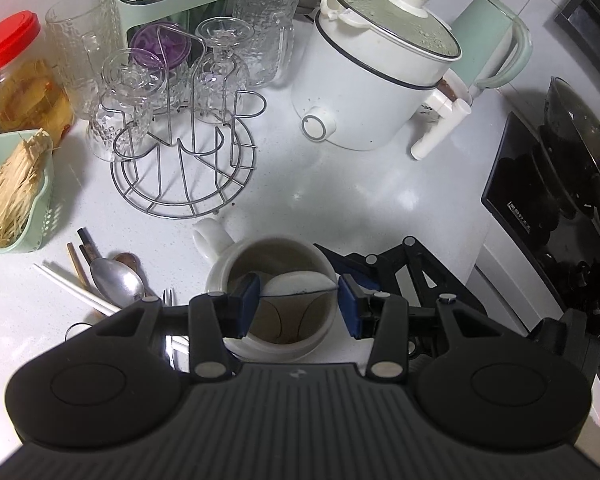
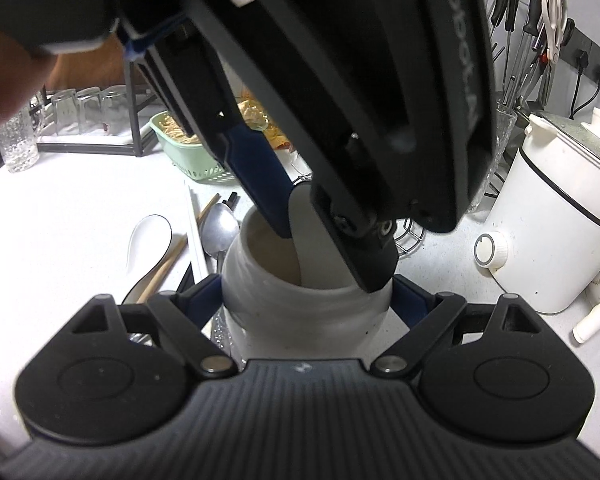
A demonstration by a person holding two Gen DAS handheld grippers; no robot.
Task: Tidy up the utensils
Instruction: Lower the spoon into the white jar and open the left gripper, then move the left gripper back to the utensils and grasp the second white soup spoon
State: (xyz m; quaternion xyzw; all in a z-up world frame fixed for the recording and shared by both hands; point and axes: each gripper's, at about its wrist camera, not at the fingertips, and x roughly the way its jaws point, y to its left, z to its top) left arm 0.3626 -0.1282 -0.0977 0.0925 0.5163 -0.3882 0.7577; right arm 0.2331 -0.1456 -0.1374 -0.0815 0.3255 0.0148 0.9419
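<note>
My left gripper (image 1: 299, 293) is shut on a white ceramic spoon (image 1: 296, 283), whose bowl spans its blue pads. The spoon hangs tilted in the mouth of a white mug (image 1: 220, 276). In the right wrist view my right gripper (image 2: 308, 300) is shut on that mug (image 2: 300, 320), one pad on each side. There the left gripper (image 2: 324, 248) comes down from above with the spoon (image 2: 304, 232) dipping inside. Left of the mug lie a metal spoon (image 1: 116, 280), white chopsticks (image 1: 72, 288), a wooden pair and a second white spoon (image 2: 148, 236).
A wire glass rack (image 1: 184, 168) with upturned glasses stands behind the mug. A white electric cooker (image 1: 372, 80) and a green kettle (image 1: 492, 44) sit to the right, and a black stove with a wok (image 1: 560, 184) beyond. A green basket (image 1: 16, 192) is at the left edge.
</note>
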